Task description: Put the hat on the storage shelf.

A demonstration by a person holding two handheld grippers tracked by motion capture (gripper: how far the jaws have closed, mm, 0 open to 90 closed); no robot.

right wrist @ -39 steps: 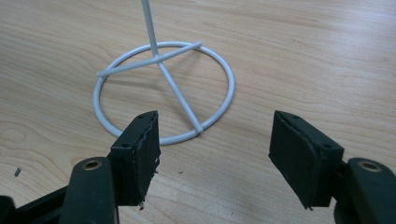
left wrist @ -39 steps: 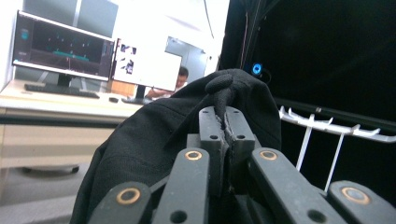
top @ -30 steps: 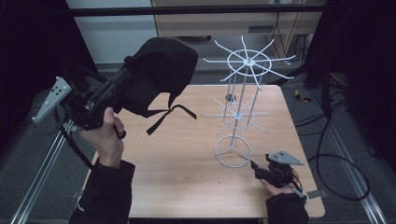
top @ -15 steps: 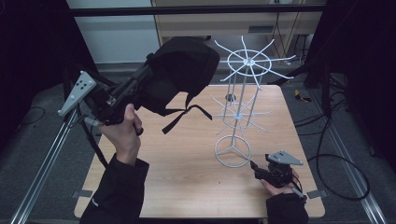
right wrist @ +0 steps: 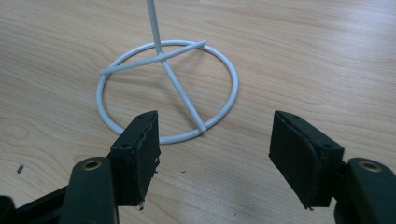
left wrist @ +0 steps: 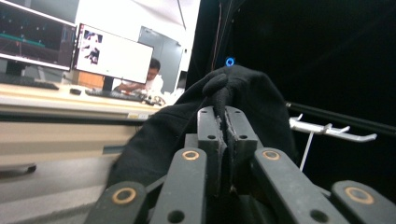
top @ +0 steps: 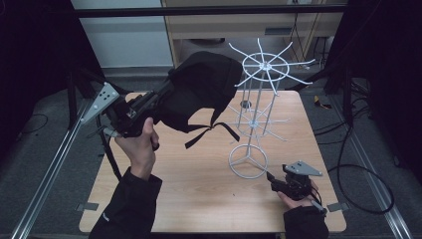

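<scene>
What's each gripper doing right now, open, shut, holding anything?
Left gripper: shut on the black cap, held up beside the rack.
Right gripper: open, holding nothing, low by the rack's ring base.

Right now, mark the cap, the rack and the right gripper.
cap (top: 201, 92), high view, on its black crown
rack (top: 248, 162), high view, on its base ring
right gripper (right wrist: 215, 154), right gripper view, midway between its open fingertips

High view: above, facing forward-down over counter. Right gripper view: close, low, facing stand's ring base, shared with high view.
</scene>
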